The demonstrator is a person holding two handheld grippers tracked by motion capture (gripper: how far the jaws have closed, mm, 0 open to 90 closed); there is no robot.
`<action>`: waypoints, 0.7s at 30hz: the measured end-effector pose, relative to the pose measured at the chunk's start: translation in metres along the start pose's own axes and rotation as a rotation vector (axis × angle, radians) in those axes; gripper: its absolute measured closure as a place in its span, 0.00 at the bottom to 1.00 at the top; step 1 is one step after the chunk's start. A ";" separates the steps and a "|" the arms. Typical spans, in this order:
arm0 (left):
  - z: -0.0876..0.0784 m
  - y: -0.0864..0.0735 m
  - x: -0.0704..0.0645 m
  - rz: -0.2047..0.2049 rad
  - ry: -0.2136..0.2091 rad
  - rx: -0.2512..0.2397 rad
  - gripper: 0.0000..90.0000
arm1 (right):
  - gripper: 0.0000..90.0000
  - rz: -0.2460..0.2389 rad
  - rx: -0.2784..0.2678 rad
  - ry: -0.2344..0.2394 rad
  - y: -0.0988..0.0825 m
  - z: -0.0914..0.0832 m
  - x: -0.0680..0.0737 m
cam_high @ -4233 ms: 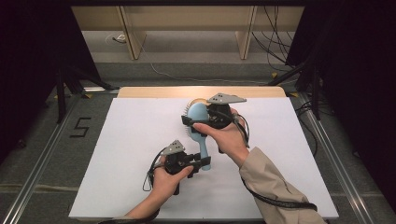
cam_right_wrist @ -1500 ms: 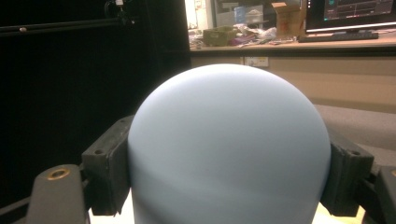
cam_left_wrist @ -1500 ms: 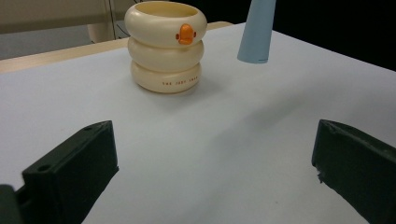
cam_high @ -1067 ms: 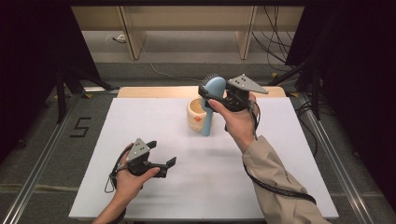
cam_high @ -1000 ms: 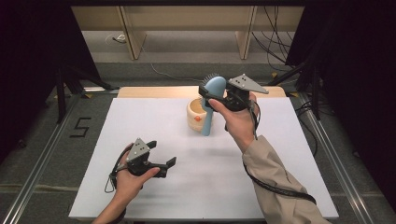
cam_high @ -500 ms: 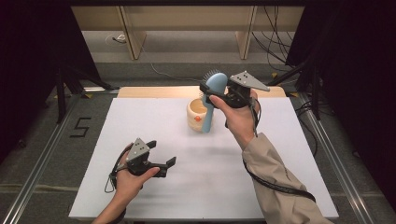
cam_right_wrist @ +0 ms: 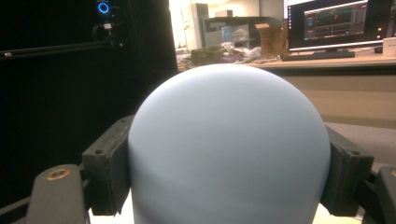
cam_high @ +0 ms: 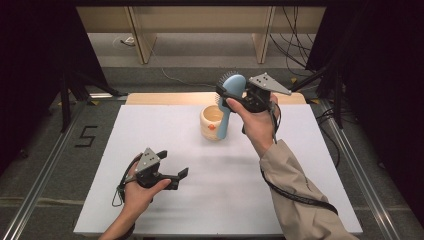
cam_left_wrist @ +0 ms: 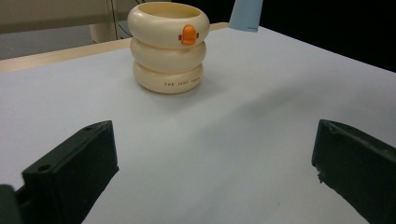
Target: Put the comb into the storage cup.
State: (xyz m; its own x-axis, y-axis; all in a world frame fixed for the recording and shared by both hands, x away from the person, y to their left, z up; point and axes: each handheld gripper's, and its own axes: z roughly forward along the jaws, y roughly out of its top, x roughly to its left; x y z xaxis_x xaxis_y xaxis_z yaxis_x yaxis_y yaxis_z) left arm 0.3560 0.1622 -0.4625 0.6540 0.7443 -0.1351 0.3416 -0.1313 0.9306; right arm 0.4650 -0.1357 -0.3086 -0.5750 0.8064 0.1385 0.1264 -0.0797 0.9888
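Two grippers differed: right gripper (cam_high: pixel 231 95) clamped the hairbrush (cam_high: pixel 228 102) handle-down beside the cup (cam_high: pixel 212 122), likely to stand it inside; left gripper (cam_high: pixel 176 176) rested open nearer the person.

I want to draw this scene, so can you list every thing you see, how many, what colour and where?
hairbrush: one, light blue, held head up above the table, handle hanging beside the cup
cup: one, cream with an orange duck mark, far middle of the table
table: one, white top
right hand-held gripper: one, black, shut on the hairbrush's head
left hand-held gripper: one, black, open, low over the table's near left
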 end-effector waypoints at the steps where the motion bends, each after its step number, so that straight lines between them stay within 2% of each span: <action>1: 0.000 0.000 0.000 0.000 0.001 0.000 0.00 | 0.23 0.000 -0.002 -0.001 0.000 0.000 0.000; 21: 0.000 0.000 0.000 -0.001 0.002 0.000 0.00 | 0.23 0.021 -0.017 -0.025 0.004 0.007 -0.008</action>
State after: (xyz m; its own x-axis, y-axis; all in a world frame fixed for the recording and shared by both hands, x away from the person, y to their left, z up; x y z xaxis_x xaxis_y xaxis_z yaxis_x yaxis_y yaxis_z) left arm 0.3560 0.1623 -0.4620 0.6524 0.7457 -0.1353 0.3422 -0.1306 0.9305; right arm 0.4754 -0.1386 -0.3061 -0.5518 0.8189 0.1580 0.1244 -0.1066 0.9865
